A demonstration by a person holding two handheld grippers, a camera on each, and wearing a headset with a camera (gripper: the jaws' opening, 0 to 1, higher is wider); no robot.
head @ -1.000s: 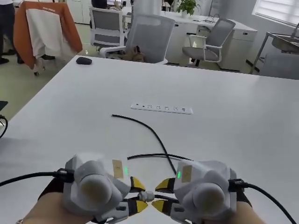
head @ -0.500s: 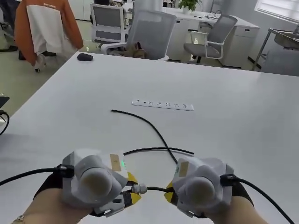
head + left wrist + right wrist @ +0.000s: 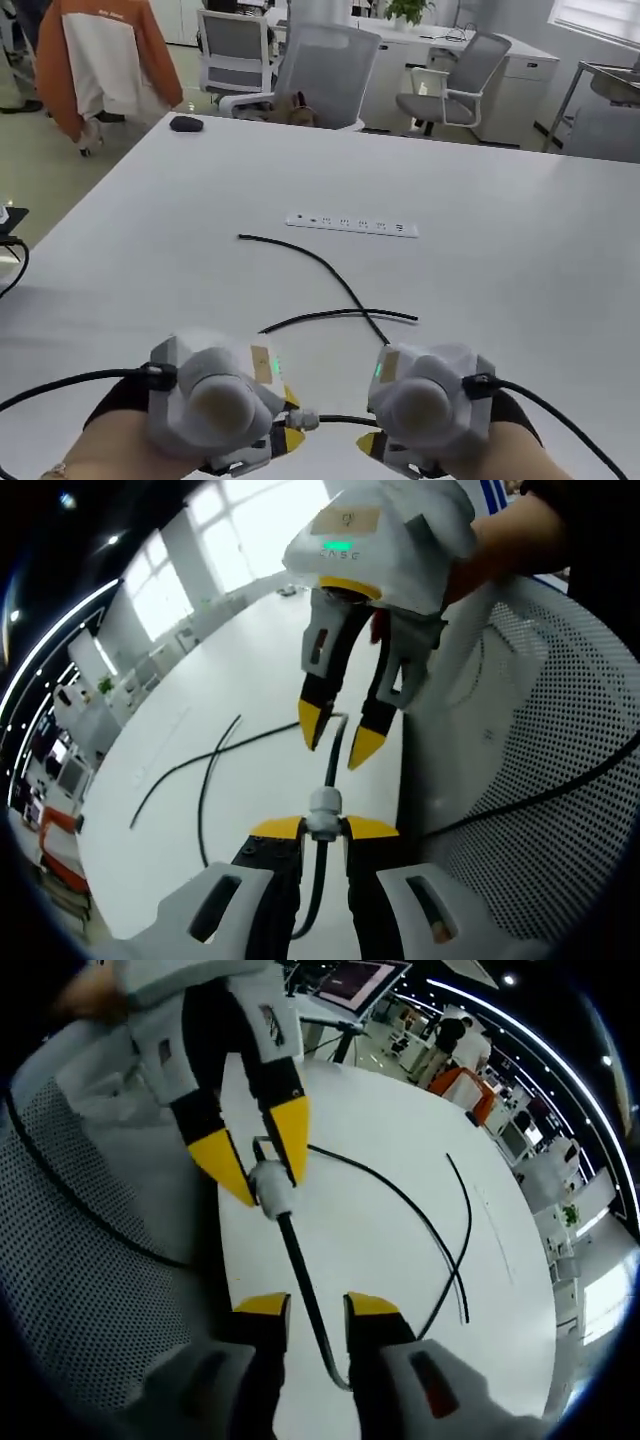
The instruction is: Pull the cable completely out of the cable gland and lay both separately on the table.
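Observation:
A small white cable gland (image 3: 303, 420) sits between the yellow tips of my left gripper (image 3: 290, 425), which is shut on it. The same grip shows in the left gripper view: gland (image 3: 323, 810), left gripper (image 3: 323, 828). A thin black cable (image 3: 340, 420) leaves the gland and runs straight between the jaws of my right gripper (image 3: 372, 426). In the right gripper view the cable (image 3: 300, 1270) passes between my right gripper (image 3: 317, 1305), with a gap on each side. The gland (image 3: 270, 1185) is held in the left gripper (image 3: 262, 1165). The rest of the cable (image 3: 330, 275) lies in crossing curves on the table.
The white table (image 3: 500, 250) carries a white power strip (image 3: 352, 225) mid-table and a dark mouse (image 3: 186, 124) near its far left edge. Grey office chairs (image 3: 320, 75) stand behind that edge, and an orange and white jacket (image 3: 100, 50) hangs at the far left.
The two grippers have drawn apart, so more bare cable shows between the gland and the right gripper. The right jaws, spread wide by the gland a second ago, now stand narrower.

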